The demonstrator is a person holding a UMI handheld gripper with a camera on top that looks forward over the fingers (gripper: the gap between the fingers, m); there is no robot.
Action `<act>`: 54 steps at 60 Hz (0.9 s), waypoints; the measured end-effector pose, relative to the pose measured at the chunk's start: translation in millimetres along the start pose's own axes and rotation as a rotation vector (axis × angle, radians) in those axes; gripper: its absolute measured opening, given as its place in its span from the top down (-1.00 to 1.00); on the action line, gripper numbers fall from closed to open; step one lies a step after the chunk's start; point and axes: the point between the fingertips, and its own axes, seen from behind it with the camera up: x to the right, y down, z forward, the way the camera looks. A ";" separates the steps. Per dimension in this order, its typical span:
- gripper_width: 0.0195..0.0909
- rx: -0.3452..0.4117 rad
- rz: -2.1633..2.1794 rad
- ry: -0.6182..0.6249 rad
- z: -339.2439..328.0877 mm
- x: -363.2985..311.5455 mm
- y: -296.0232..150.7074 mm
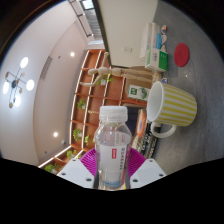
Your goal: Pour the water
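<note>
A clear plastic water bottle with a red-and-white label stands between my fingers, its white top reaching up toward the mug. My gripper is shut on the bottle, with the magenta pads pressing on both of its sides. A yellow-and-white striped mug sits just beyond the bottle and to its right, with its handle on the near side. The whole room looks tilted in this view. I cannot make out the water level inside the bottle.
The mug rests on a white tabletop. Farther back on it lie a red round thing and a green-and-white box. Wooden shelves with small plants stand behind, and ceiling lights show far off.
</note>
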 end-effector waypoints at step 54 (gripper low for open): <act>0.46 -0.001 -0.113 0.043 24.2 -42.0 -51.5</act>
